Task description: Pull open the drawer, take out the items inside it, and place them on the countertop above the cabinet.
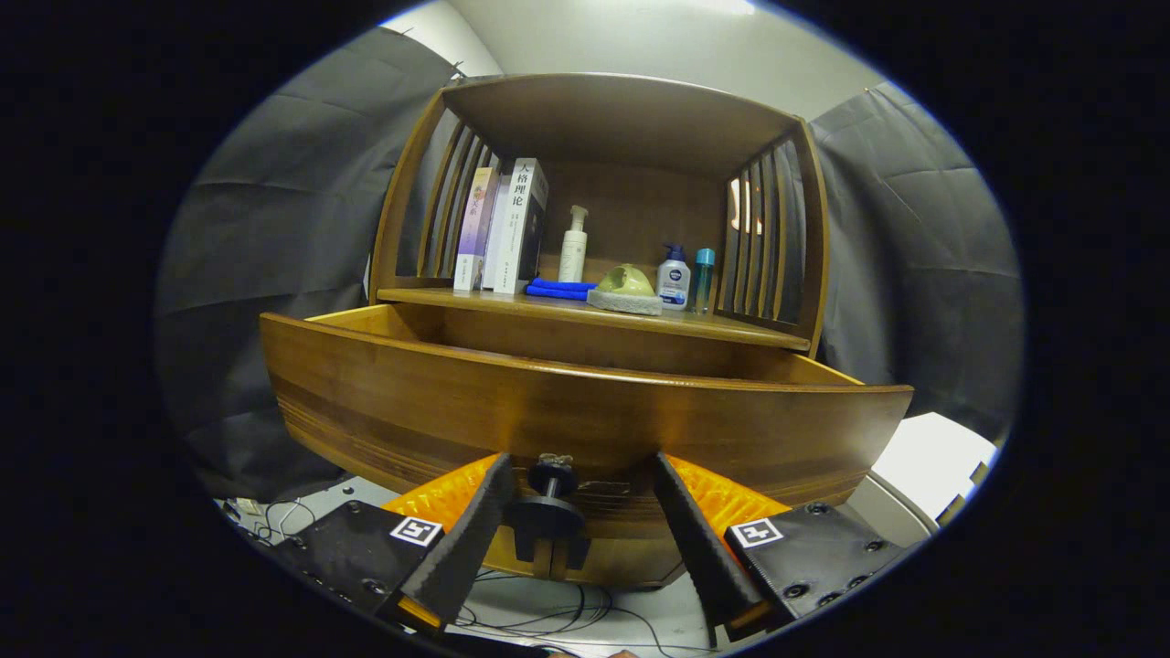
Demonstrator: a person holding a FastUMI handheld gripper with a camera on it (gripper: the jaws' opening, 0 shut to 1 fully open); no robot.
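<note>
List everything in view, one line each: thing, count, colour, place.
Cabinet: one, brown wood, ahead.
Drawer: one, brown, pulled open, below the shelf; inside hidden.
Knob: one, dark, on drawer front, between the fingers.
Books: about three, pale covers, upright, shelf left.
Cloth: one, blue, folded, beside the books.
Pump bottle: one, white, behind cloth.
Sponge: one, green on grey, shelf middle.
Small bottles: two, white and teal, shelf right.
Cables: several, dark, on floor below.
Gripper: one, open, fingers either side of knob, not touching.

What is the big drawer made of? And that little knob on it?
The drawer looks like wood with a glossy varnish: brown grain stripes and a shine show. The knob, between the open gripper fingers, looks like dark metal or plastic; I can't tell which.
</note>
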